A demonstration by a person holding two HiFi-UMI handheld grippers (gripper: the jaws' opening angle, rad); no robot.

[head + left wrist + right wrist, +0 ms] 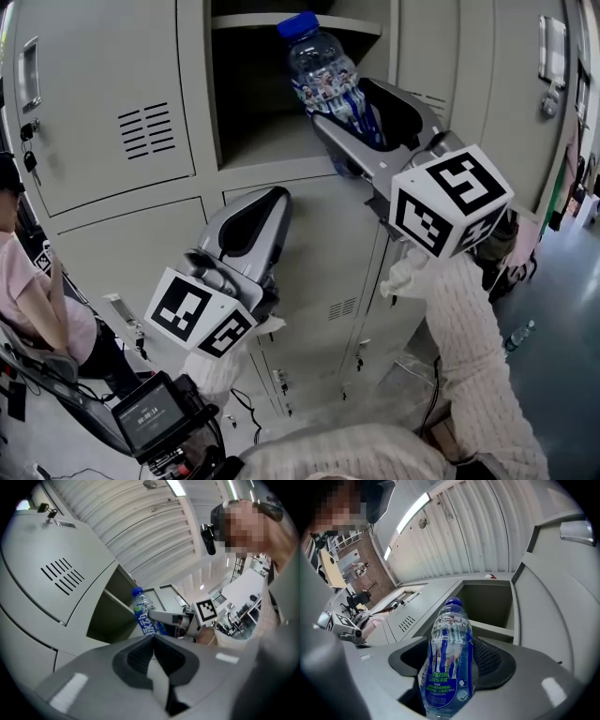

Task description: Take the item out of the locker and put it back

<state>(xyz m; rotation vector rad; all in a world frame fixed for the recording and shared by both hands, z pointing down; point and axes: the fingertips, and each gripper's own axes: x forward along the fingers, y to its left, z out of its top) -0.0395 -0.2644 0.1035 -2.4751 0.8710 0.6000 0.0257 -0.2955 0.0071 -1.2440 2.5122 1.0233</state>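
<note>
Bottle (447, 667): clear plastic with a blue cap and a blue printed label, standing between the fingers of the right gripper (454, 656). The cap end projects past the fingertips and the base sits back toward the gripper body.
Right gripper fingers (492, 660): spread wide and clamped on the labelled body of the bottle, one ribbed pad on each side.
Left gripper (153, 641): fingers closed together, pads meeting at the tips, nothing between them.
Open compartment (272, 112): directly ahead of the right fingertips, dark inside. The bottle (323, 70) is at its mouth, tilted, with the cap level with the front edge of the shelf (281, 21). Whether the cap has crossed the opening cannot be told.
Right gripper, head view (352, 108): raised in front of the compartment, marker cube (450, 202) at its rear.
Left gripper, head view (272, 202): lower than the right gripper and well apart from it, fingertips pointing up at the closed lower door (328, 253) below the compartment.
Vented door (103, 103): closed, to the left of both sets of fingers.
Bottle seen from the left gripper (140, 613): beyond the left fingertips, held by the other gripper beside the compartment edge.
</note>
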